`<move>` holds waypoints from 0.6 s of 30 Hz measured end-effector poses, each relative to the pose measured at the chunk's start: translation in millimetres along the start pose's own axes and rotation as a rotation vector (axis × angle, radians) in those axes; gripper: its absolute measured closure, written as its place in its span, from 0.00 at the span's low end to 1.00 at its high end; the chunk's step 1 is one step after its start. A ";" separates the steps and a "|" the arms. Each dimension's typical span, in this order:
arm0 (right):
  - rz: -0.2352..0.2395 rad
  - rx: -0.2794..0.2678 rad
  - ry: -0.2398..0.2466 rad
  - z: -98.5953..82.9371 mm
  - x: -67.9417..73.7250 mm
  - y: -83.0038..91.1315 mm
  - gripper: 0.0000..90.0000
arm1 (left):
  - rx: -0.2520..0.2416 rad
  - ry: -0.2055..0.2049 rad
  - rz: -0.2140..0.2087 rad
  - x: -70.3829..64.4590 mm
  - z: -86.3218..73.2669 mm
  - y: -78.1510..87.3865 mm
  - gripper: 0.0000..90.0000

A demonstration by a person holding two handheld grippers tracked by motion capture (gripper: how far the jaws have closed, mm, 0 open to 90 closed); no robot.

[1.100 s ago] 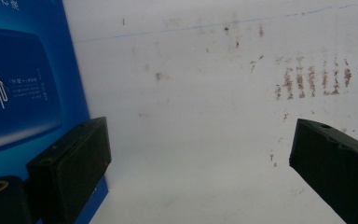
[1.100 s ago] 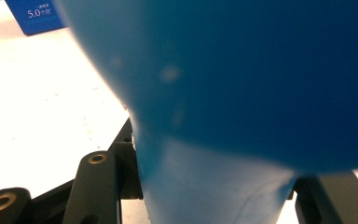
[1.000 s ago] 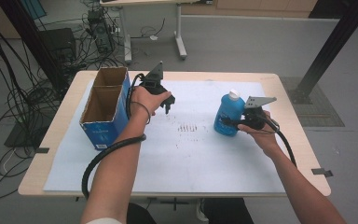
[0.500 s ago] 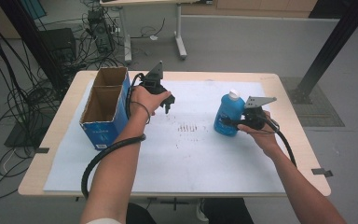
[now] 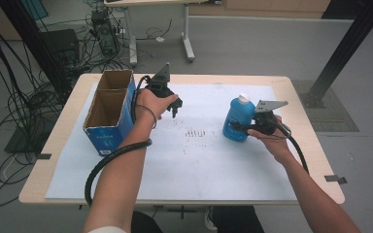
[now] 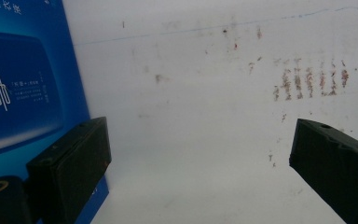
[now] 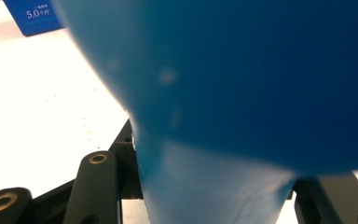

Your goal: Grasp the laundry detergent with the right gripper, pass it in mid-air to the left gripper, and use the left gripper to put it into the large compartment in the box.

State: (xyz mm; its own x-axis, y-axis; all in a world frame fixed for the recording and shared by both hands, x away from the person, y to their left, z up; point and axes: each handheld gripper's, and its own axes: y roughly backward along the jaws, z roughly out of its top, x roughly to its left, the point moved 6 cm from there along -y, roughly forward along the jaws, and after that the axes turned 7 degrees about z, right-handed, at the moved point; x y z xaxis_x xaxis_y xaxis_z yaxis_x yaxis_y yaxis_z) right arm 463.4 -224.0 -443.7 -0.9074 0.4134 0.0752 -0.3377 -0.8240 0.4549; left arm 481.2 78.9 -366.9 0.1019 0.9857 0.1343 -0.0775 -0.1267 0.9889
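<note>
Blue bottle (image 5: 237,119) between right gripper (image 5: 245,128) jaws.

Bottle (image 5: 237,121): smooth blue plastic, slight sheen, white plastic cap. Box (image 5: 109,111): cardboard, raw brown matt inside, glossy blue print outside. Tabletop (image 5: 291,97): pale wood-look edge, covered by a white matt paper sheet (image 5: 199,165), scuffed with reddish-brown marks. Left gripper (image 6: 200,168): jaws matt black plastic, slightly grainy, with a brass-coloured metal insert. Right gripper (image 5: 245,127): same matt black plastic with brass-look inserts, grey flat metal-looking plate on top. Cables: black, rubbery, dull.
</note>
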 end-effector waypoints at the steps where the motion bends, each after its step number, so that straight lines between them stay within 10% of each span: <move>1: 0.000 0.000 0.000 0.0 0.1 0.0 0.50 | 0.001 0.000 0.000 0.1 -0.2 0.0 0.06; 18: -0.002 0.000 0.000 0.1 0.2 -0.1 0.50 | -0.001 -0.014 0.002 -0.9 -0.2 2.2 0.06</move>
State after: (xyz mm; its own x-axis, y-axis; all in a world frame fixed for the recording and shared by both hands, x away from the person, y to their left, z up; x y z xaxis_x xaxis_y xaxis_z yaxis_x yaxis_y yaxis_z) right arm 463.2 -223.8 -443.6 -0.9068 0.4150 0.0741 -0.3396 -0.8233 0.4548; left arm 480.7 77.7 -364.9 0.1153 0.9839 0.1368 -0.0789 -0.1282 0.9886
